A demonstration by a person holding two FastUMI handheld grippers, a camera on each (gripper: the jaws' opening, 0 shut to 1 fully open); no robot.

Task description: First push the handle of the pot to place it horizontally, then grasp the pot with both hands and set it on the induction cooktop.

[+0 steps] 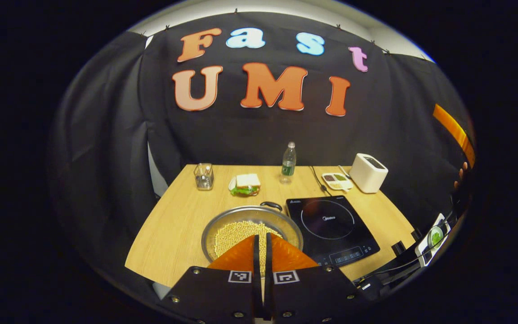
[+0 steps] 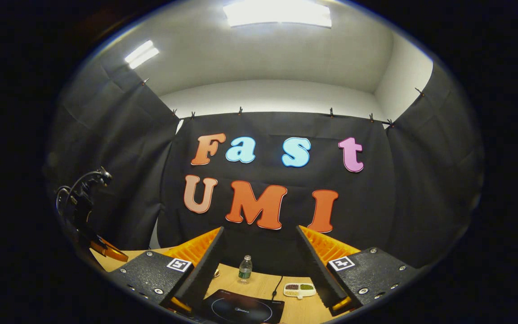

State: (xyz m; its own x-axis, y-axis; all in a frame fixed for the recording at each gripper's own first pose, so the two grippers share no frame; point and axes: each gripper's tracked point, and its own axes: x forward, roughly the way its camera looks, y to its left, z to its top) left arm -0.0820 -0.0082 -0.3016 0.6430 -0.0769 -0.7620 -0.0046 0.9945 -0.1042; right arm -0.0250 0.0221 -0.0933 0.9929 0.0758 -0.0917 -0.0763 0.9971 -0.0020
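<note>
In the left gripper view a shallow metal pot (image 1: pixel 234 214) with pale beans in it rests on the wooden table (image 1: pixel 173 229). Its dark handle (image 1: pixel 271 205) sits on the far rim, toward the cooktop. The black induction cooktop (image 1: pixel 331 222) lies just right of the pot. My left gripper (image 1: pixel 262 245) hovers over the pot's near rim, shut with nothing in it. My right gripper (image 2: pixel 261 230) is raised and tilted up toward the wall, wide open and empty. Below it the cooktop (image 2: pixel 241 310) peeks in. The left gripper (image 2: pixel 86 211) appears at the far left.
At the table's back stand a glass cup (image 1: pixel 204 176), a sandwich (image 1: pixel 245 184), a water bottle (image 1: pixel 288 163), a small divided dish (image 1: pixel 337 180) and a white toaster (image 1: pixel 368 173). A cable (image 1: pixel 318 180) runs to the cooktop. A hand (image 1: pixel 461 174) shows at the right edge.
</note>
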